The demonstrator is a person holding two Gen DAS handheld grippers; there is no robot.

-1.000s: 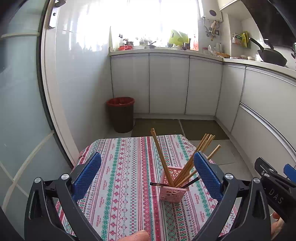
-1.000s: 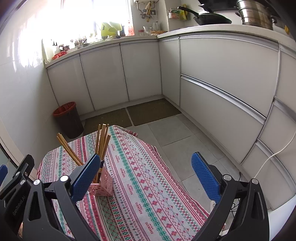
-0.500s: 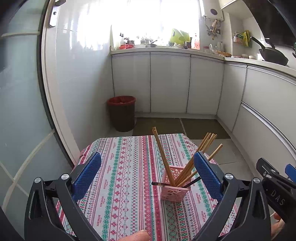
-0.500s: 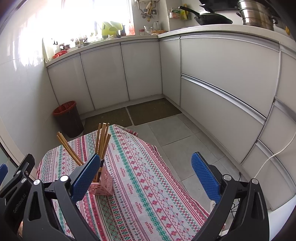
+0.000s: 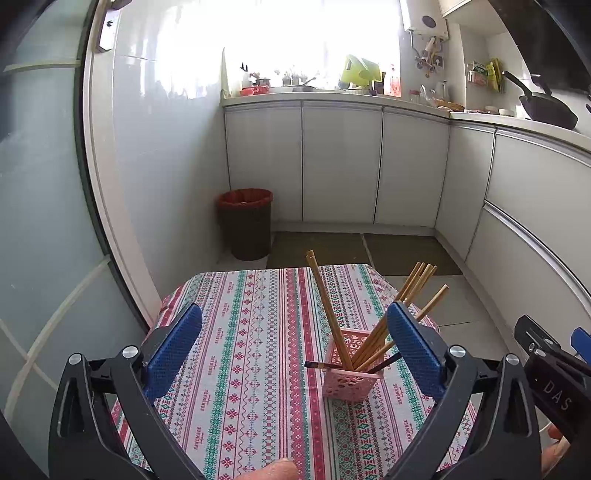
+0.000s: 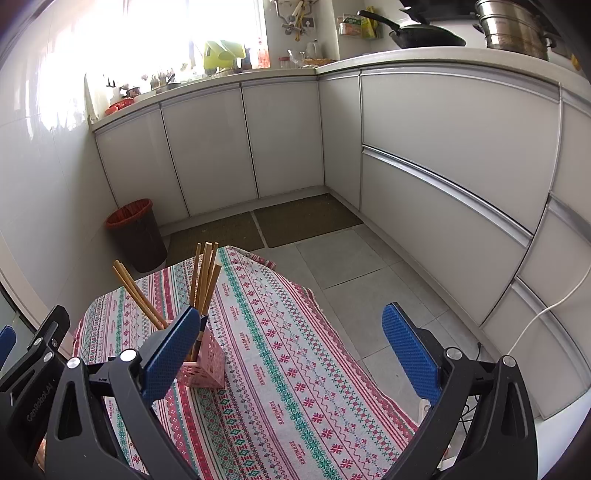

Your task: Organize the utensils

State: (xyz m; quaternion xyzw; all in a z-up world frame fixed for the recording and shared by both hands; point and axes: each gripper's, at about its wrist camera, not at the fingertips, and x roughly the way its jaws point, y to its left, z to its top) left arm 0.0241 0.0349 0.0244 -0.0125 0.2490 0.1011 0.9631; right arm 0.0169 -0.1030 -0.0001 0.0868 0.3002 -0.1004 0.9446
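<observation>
At the far left of the left wrist view a pale glass door panel with a white frame [image 5: 48, 206] runs up the edge. Next comes the round brown waste bin with a red liner [image 5: 245, 223], standing on the floor against the white lower cabinets [image 5: 340, 162], beyond the far edge of the table. The table is covered by a striped cloth patterned in red, green and white [image 5: 240, 332]. The left gripper [image 5: 293, 349] hangs above the near part of this cloth with its blue ribbed fingers [image 5: 173, 349] spread wide and nothing between them.

Right of the cloth's middle stands the small pink perforated plastic holder [image 5: 349, 376], upright on the cloth. The light wooden chopsticks [image 5: 328, 306] stand in it (one pair leaning left, the rest fanned to the right), and dark tips poke out through its sides.

In the right wrist view the holder [image 6: 207, 360] sits at the left, partly behind the left finger of the right gripper [image 6: 288, 345]. That gripper's blue fingers [image 6: 410, 350] are also spread apart and empty, over the cloth's right part and the grey floor tiles [image 6: 354, 258]. On the counter at the far right stand a black wok [image 6: 424, 37] and a steel pot [image 6: 515, 29].
</observation>
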